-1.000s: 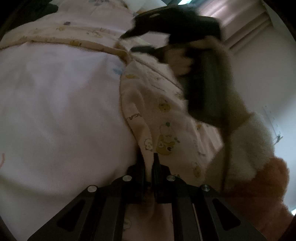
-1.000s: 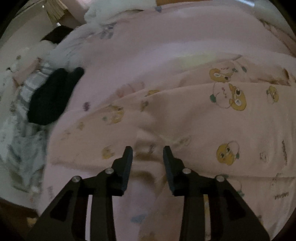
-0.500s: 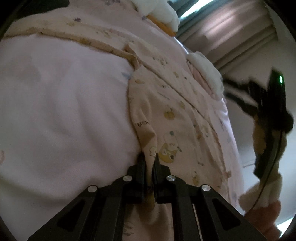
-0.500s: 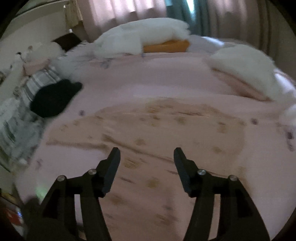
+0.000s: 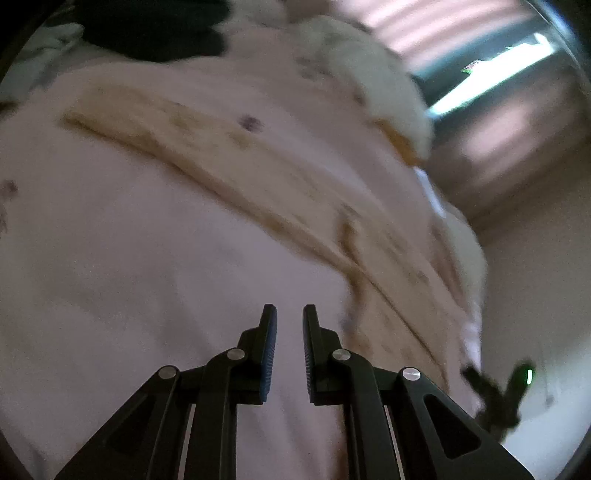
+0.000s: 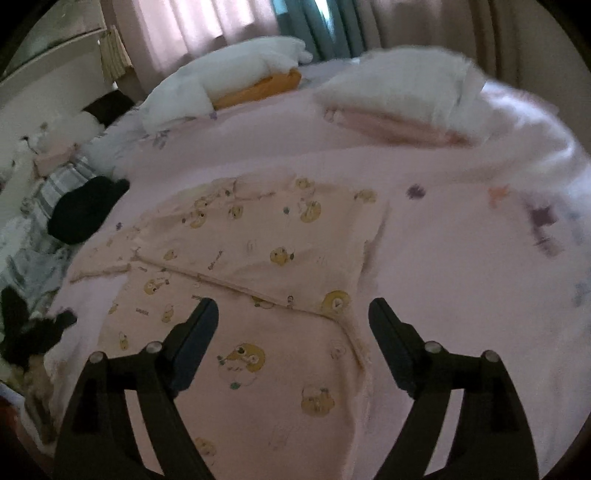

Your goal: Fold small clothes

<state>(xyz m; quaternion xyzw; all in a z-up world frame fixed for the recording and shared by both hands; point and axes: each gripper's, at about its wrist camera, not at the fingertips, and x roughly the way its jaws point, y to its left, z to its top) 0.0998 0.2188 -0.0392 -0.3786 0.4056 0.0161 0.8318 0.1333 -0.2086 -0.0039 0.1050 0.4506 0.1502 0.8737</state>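
A small peach garment printed with yellow bears lies flat on the pink bedsheet, partly folded over itself. My right gripper is wide open and empty, hovering above its near half. In the left wrist view the garment is a blurred strip running from upper left to lower right. My left gripper is open a little and empty, over bare sheet just left of the garment's edge. The other gripper shows at the lower right of that view.
White pillows and an orange cushion lie at the head of the bed. A black cloth and a pile of grey and plaid clothes sit at the left. Curtains hang behind.
My left gripper has let go of the garment's edge and pulled back over the sheet. My right gripper has opened wider and drawn back, with the garment now lying flat.
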